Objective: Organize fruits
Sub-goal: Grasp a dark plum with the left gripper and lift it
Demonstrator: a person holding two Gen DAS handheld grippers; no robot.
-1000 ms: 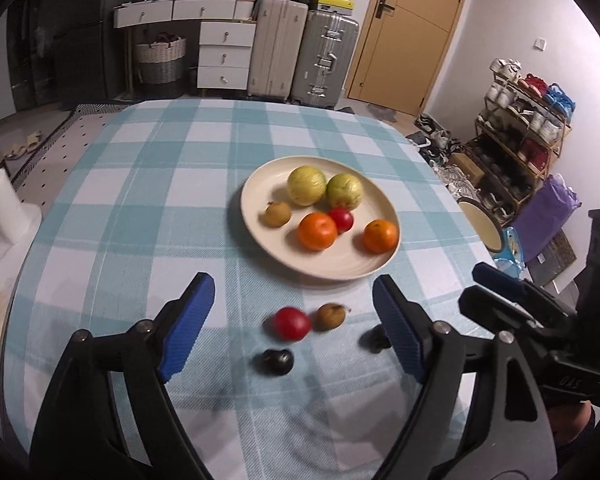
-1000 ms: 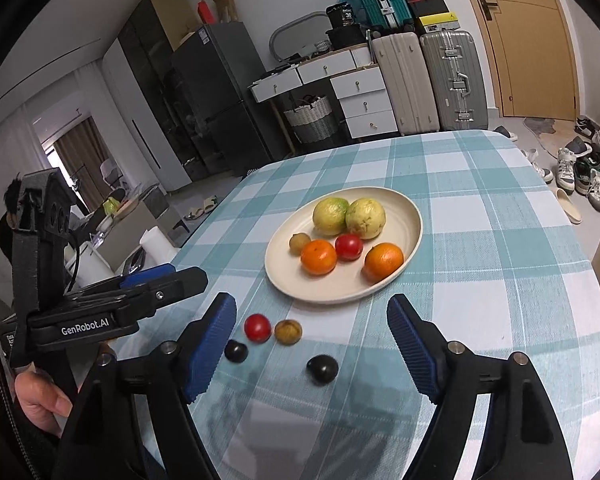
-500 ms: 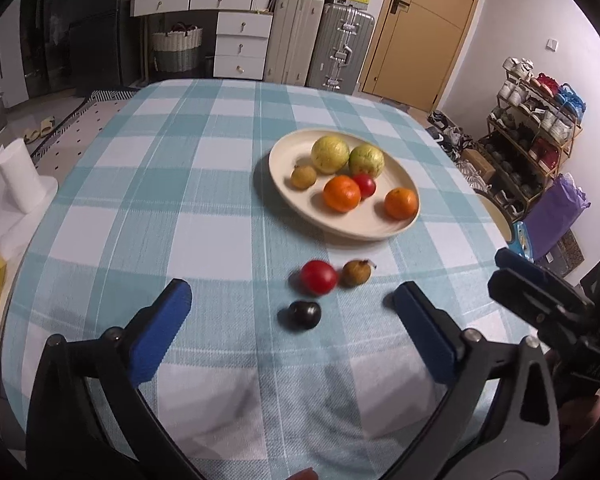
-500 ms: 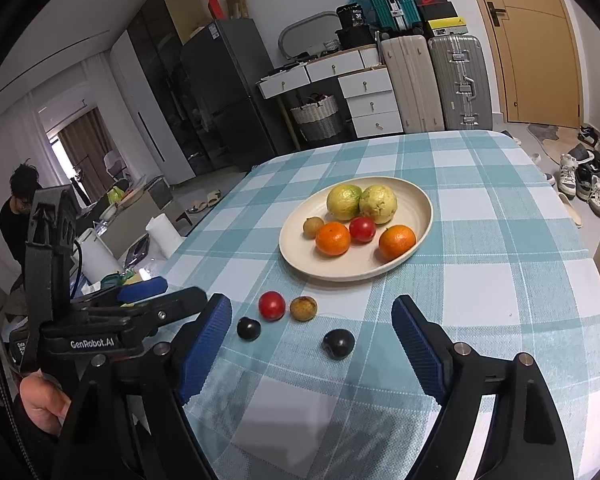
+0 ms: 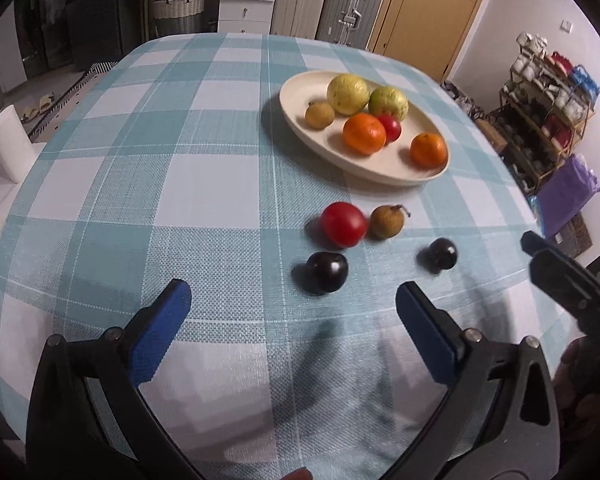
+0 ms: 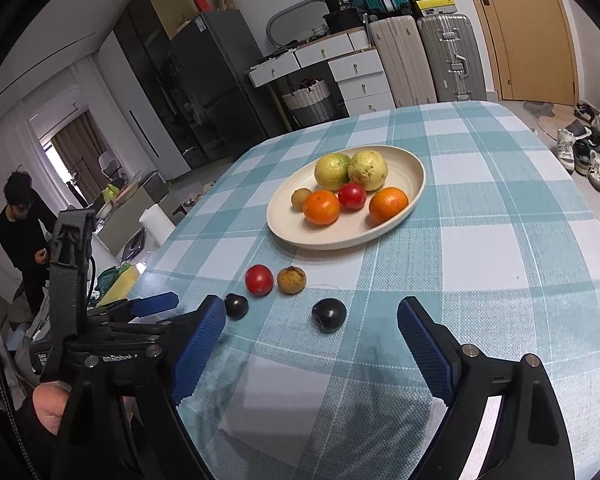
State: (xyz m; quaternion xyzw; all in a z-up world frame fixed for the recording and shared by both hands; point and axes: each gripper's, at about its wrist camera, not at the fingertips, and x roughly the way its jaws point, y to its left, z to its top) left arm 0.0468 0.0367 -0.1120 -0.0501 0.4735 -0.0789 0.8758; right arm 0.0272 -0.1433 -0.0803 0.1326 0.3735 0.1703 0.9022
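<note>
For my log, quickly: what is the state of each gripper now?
Left gripper: open, holding nothing.
Right gripper: open, holding nothing.

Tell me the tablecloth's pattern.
The tablecloth is a teal-and-white check, clearest in the left wrist view.

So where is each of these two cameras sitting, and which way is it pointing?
Left wrist: on the left gripper, looking forward across the checked table at the plate; its own open blue fingers show, and the right gripper's tip.
Right wrist: on the right gripper, facing the same plate; its open fingers show, with the left gripper and hand.
Shared: plate, loose red fruit, two dark fruits.
</note>
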